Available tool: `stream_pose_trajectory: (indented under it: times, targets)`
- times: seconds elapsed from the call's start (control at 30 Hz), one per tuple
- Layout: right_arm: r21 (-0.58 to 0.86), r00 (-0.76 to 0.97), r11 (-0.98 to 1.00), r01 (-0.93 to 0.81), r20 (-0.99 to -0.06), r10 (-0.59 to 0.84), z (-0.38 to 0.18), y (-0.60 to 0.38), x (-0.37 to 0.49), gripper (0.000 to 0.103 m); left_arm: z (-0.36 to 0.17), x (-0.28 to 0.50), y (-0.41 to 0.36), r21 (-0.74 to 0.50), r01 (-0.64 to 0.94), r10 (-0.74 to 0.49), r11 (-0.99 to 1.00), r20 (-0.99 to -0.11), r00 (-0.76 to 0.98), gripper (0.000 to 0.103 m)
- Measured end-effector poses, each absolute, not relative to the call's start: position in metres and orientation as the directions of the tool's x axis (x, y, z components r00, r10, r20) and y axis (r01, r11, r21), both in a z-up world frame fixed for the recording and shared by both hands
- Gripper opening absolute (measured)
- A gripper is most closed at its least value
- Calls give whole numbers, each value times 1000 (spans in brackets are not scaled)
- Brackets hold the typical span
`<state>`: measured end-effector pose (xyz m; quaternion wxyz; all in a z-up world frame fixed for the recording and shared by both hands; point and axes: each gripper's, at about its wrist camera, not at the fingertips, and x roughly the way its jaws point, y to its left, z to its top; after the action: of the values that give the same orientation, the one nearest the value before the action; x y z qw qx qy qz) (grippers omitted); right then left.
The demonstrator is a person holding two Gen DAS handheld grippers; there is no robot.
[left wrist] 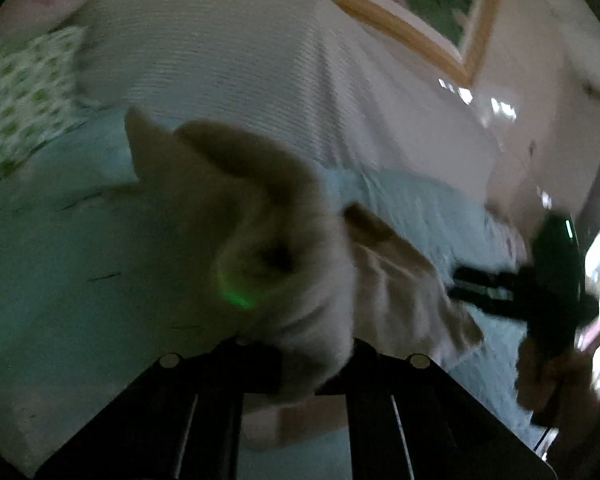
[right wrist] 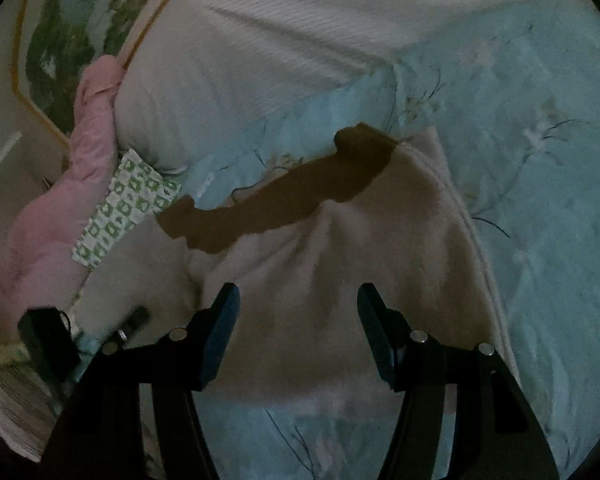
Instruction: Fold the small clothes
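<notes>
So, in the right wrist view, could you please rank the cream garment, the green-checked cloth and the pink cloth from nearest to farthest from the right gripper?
1. Cream garment: directly under the right gripper.
2. Green-checked cloth: up and left.
3. Pink cloth: farther left, by the white quilt.

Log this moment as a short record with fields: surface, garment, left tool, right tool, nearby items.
surface: light blue floral bedsheet
garment: small cream garment with brown trim, partly lifted
left tool: left tool shut on the cream garment, cloth bunched up at its tip
right tool: right tool open above the garment, gripping nothing
nearby items: white ribbed blanket; pink cloth; green-and-white patterned cloth
</notes>
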<state>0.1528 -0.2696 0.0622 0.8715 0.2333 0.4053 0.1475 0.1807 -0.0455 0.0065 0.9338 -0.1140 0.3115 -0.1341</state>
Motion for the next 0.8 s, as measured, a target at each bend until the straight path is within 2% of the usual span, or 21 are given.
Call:
stream_pose_trajectory:
  times: [0.1, 0.13, 0.2, 0.3, 0.47, 0.5, 0.57, 0.6, 0.63, 0.67, 0.8]
  targets:
    - [609, 552, 786, -102, -623, 554, 55, -262, 181, 66, -10, 197, -81, -221, 206, -299, 953, -606, 737, 7]
    - [634, 521, 764, -116, -617, 591, 50, -255, 194, 72, -16, 201, -89, -212, 218, -303, 953, -620, 724, 7]
    - [666, 461, 732, -142, -610, 645, 41, -244, 210, 77, -24, 206, -100, -188, 232, -298, 954, -641, 707, 7]
    - [698, 361, 694, -175, -611, 705, 26, -217, 240, 79, -28, 205, -104, -179, 246, -303, 953, -641, 705, 7]
    - [733, 290, 640, -233, -576, 765, 16, -176, 275, 79, -28, 205, -102, -164, 258, -301, 952, -651, 697, 7]
    - [725, 287, 643, -247, -579, 763, 15, -169, 279, 77, -26, 204, -99, -157, 260, -298, 953, -653, 696, 7]
    - [698, 266, 661, -276, -606, 750, 12, -151, 290, 54, -24, 200, -97, -139, 262, -287, 955, -654, 700, 7]
    - [689, 243, 669, -280, -623, 743, 10, -144, 295, 32, -21, 197, -96, -127, 263, -280, 956, -652, 705, 7]
    - [664, 235, 692, -284, -651, 722, 10, -140, 298, 25, -17, 196, -98, -120, 268, -280, 956, -650, 707, 7]
    - [633, 249, 715, -298, -671, 698, 16, -137, 298, 24, -12, 194, -100, -117, 275, -283, 954, -646, 709, 7]
    - [615, 340, 709, -345, -623, 705, 53, -167, 282, 22, 21, 191, -115, -161, 349, -374, 923, -592, 714, 7]
